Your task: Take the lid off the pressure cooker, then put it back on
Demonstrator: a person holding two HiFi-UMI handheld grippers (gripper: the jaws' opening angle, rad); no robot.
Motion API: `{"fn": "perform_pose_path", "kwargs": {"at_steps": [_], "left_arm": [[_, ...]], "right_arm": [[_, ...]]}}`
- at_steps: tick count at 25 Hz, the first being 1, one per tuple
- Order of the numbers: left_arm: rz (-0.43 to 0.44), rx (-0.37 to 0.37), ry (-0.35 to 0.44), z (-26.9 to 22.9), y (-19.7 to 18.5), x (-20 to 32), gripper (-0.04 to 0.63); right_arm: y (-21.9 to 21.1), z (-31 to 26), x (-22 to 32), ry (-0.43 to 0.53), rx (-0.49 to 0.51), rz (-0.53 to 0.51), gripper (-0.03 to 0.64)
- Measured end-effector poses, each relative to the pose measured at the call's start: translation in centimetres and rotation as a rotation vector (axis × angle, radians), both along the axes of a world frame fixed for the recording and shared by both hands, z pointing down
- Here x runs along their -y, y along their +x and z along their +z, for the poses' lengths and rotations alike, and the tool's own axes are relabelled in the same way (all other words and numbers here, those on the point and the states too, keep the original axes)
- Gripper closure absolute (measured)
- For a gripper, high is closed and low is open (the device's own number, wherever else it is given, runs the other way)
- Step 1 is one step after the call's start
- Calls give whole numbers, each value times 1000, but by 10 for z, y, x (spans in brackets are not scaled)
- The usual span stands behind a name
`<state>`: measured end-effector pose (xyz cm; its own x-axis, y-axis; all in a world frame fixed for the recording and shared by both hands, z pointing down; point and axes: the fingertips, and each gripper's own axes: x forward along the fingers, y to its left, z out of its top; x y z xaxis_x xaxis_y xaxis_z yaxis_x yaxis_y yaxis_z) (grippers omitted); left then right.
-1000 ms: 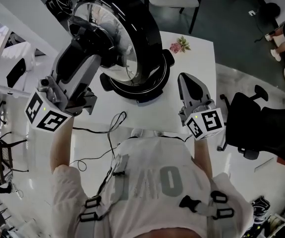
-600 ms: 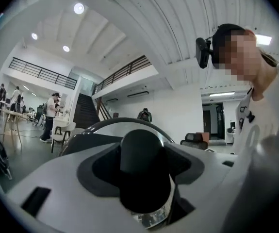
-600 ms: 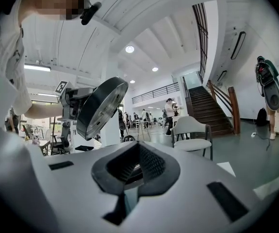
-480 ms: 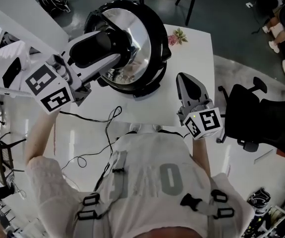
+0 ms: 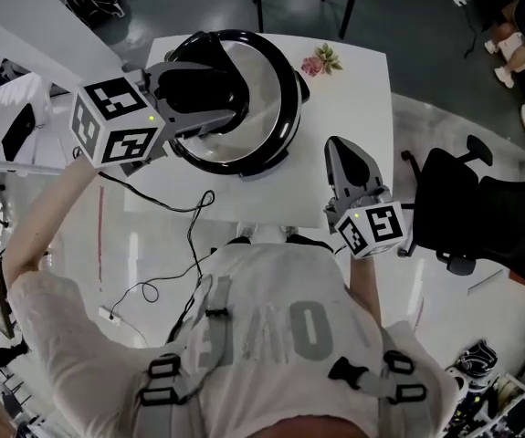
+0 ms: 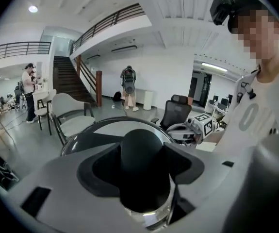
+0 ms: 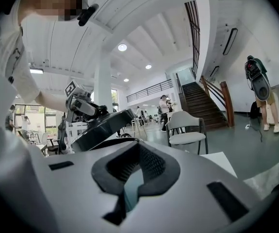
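Two grippers are showing. The left gripper (image 5: 218, 94) has its fingers squeezing the round black knob (image 6: 141, 152) of the lid (image 5: 260, 80). The shiny, round lid is tilting just over the black cooker (image 5: 235, 165) on the white surface (image 5: 353, 80). The right gripper (image 5: 344, 153) has its fingers pressing together on nothing.

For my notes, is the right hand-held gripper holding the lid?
No, the left hand-held gripper is clamped on the lid's knob.
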<state>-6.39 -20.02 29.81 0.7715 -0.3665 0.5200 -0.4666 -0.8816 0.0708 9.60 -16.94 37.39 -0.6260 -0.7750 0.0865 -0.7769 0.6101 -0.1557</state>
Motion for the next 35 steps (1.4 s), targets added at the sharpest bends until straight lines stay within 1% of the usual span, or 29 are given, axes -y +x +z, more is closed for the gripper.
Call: {"fn": "perform_pose_path", "kwargs": {"at_steps": [2, 5, 9, 12, 16, 19, 22, 28, 30, 33, 35], "left_arm": [[21, 44, -37, 12, 6, 5, 311], [34, 90, -101, 29, 12, 15, 311], [57, 176, -153, 52, 16, 21, 311], [63, 217, -198, 67, 21, 23, 311], [83, 243, -223, 72, 24, 25, 310], [142, 268, -217, 73, 27, 26, 310], [193, 292, -239, 75, 26, 28, 310], [258, 236, -336, 74, 14, 40, 310], [286, 263, -333, 75, 16, 40, 308], [322, 333, -315, 77, 17, 38, 307], [321, 349, -306, 78, 16, 37, 308]], "right_arm": [[3, 4, 1, -8, 8, 5, 612], [8, 8, 2, -19, 17, 17, 612], [20, 15, 6, -34, 24, 39, 612], [26, 20, 8, -47, 29, 56, 612], [29, 24, 11, -57, 38, 57, 612], [25, 27, 16, -67, 42, 48, 612], [18, 30, 18, -71, 47, 31, 612], [13, 29, 14, -79, 30, 21, 612], [17, 32, 13, -90, 25, 31, 612], [21, 35, 14, -100, 15, 45, 612], [19, 36, 13, -100, 9, 47, 612]]}}
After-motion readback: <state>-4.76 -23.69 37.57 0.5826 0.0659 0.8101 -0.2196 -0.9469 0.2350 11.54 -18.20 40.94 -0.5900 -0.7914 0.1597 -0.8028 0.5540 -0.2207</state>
